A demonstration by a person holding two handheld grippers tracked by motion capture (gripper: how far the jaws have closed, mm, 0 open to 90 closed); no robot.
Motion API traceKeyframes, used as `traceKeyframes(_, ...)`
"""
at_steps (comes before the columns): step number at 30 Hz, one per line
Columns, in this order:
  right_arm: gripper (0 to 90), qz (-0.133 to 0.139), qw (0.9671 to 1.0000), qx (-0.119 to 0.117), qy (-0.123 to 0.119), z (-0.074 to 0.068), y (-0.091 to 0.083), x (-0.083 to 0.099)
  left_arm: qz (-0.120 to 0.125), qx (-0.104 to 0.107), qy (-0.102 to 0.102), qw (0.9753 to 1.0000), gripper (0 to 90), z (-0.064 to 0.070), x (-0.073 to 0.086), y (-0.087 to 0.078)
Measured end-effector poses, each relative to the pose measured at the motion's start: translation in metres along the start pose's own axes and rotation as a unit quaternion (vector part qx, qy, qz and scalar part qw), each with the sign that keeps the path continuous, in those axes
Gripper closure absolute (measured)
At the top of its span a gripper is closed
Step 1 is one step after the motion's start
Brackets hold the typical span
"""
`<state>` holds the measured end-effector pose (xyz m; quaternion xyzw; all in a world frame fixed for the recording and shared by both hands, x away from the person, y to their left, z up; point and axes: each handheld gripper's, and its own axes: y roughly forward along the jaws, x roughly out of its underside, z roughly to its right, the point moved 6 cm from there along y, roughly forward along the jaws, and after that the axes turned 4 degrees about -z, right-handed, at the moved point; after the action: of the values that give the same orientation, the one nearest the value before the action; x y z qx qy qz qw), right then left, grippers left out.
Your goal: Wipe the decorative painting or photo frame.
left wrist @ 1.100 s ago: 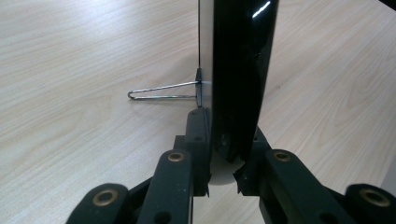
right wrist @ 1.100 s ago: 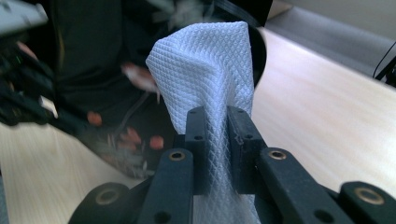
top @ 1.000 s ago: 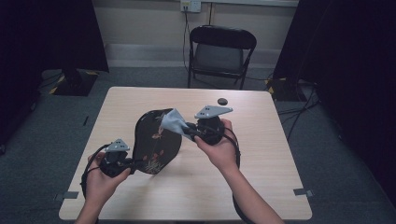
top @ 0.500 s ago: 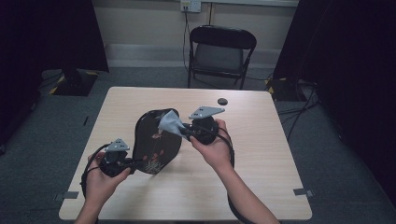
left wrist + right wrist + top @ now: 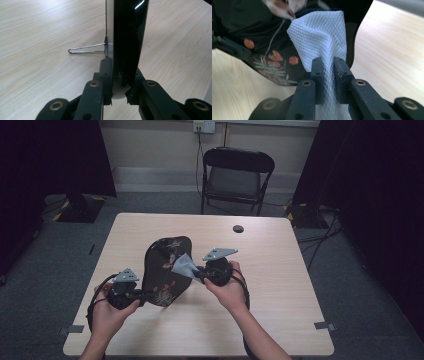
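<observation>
A black lacquered plate [image 5: 164, 270] with a painted flower pattern stands tilted on edge near the table's front left. My left gripper [image 5: 137, 296] is shut on its lower edge; the left gripper view shows the glossy rim [image 5: 127, 45] between the jaws and a wire stand [image 5: 86, 48] on its back. My right gripper [image 5: 200, 274] is shut on a folded white cloth [image 5: 184, 266], which lies against the plate's painted face. The cloth [image 5: 322, 40] rises from the jaws in front of the flower pattern [image 5: 272, 62].
The pale wooden table [image 5: 280, 270] carries a small round black object [image 5: 238, 228] at the back right. A black folding chair [image 5: 235, 177] stands behind the table. Dark curtains hang at both sides.
My right gripper has carried the cloth down and to the left across the plate's face. The left gripper and the plate have stayed where they were.
</observation>
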<state>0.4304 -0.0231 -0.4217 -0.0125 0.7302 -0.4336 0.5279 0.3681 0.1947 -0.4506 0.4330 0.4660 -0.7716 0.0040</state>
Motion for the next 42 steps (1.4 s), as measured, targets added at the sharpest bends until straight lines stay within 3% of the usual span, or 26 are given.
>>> traceKeyframes(19,80.2,-0.058,0.9981,-0.015,0.016,-0.003,0.036,0.054,0.002,0.000,-0.003,1.0000,78.7,0.000,0.000,0.000)
traceKeyframes(32,80.1,-0.086,0.9956,-0.016,0.033,0.001,0.051,0.086,0.000,0.000,-0.002,1.0000,78.7,0.000,0.000,0.000)
traceKeyframes(42,80.1,-0.083,0.9957,-0.020,0.035,0.000,0.050,0.088,0.000,-0.001,-0.002,1.0000,78.8,0.000,0.000,0.000)
